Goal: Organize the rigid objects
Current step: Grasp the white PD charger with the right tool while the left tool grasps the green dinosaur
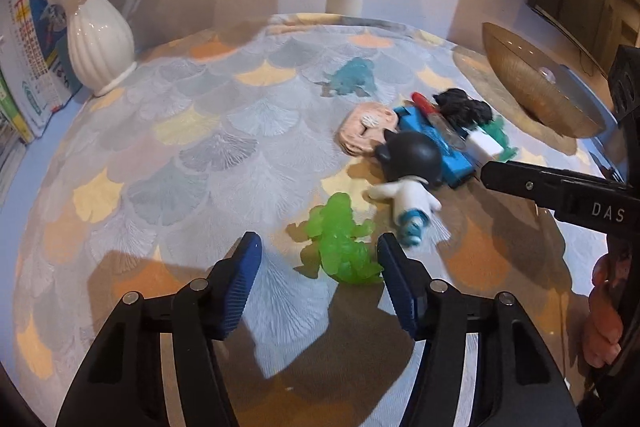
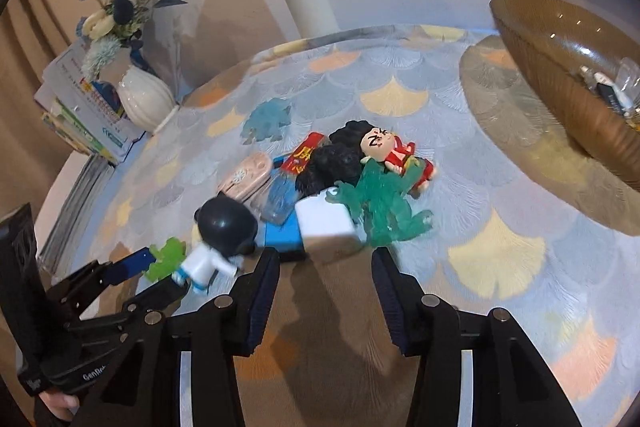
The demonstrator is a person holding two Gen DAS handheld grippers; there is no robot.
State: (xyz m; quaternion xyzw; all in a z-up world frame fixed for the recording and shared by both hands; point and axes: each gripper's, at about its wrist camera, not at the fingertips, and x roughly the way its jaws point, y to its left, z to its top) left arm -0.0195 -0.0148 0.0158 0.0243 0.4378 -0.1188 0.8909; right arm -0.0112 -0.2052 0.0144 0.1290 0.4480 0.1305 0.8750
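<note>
Your left fingers [image 1: 318,281] stand parted around the green dino [image 1: 340,247], one pad touching its flank, not yet clenched, set low for a pinch off the desk [image 1: 160,167]. Your right fingers [image 2: 326,281] hang released just short of the white block [image 2: 326,223], nothing between them. The block sits on a blue box [image 2: 282,237] in the toy pile, so it may slide. The dark-headed figure [image 1: 412,167] crowds the dino. The bowl [image 2: 560,67], probably the target, stands well apart.
</note>
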